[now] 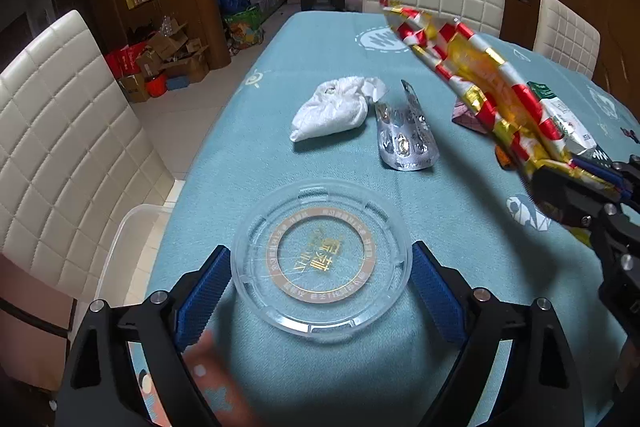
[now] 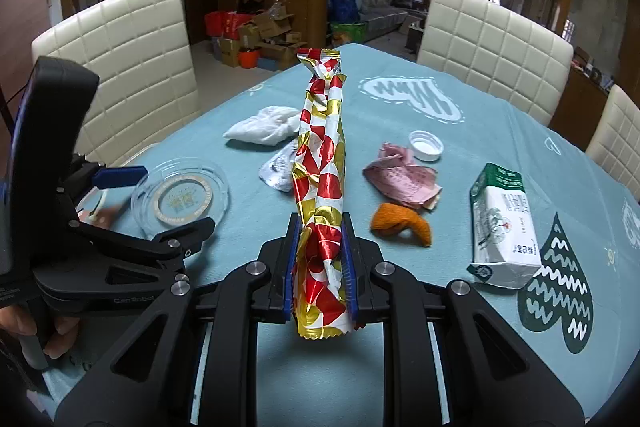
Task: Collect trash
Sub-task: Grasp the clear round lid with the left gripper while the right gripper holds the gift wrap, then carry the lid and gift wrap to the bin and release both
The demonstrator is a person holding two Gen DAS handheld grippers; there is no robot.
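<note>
A long red, gold and white foil wrapper (image 2: 320,155) sticks out forward over the table, and my right gripper (image 2: 320,223) is shut on its near end. In the left wrist view the wrapper (image 1: 480,67) hangs at the right, with the right gripper (image 1: 580,187) below it. A round clear plastic lid (image 1: 322,259) lies flat on the blue tablecloth (image 1: 320,47). My left gripper (image 1: 321,249) is open and straddles the lid, its blue pads (image 1: 204,291) close beside the rim. The right wrist view shows the lid (image 2: 180,195) between the same fingers.
More trash lies on the cloth: a white tissue (image 1: 332,107), a silver blister pack (image 1: 404,131), pink crumpled paper (image 2: 400,175), a white cap (image 2: 426,145), an orange peel (image 2: 400,223) and a white-green carton (image 2: 504,227). White chairs (image 1: 60,147) ring the table. A clear bin (image 1: 120,247) stands at the left edge.
</note>
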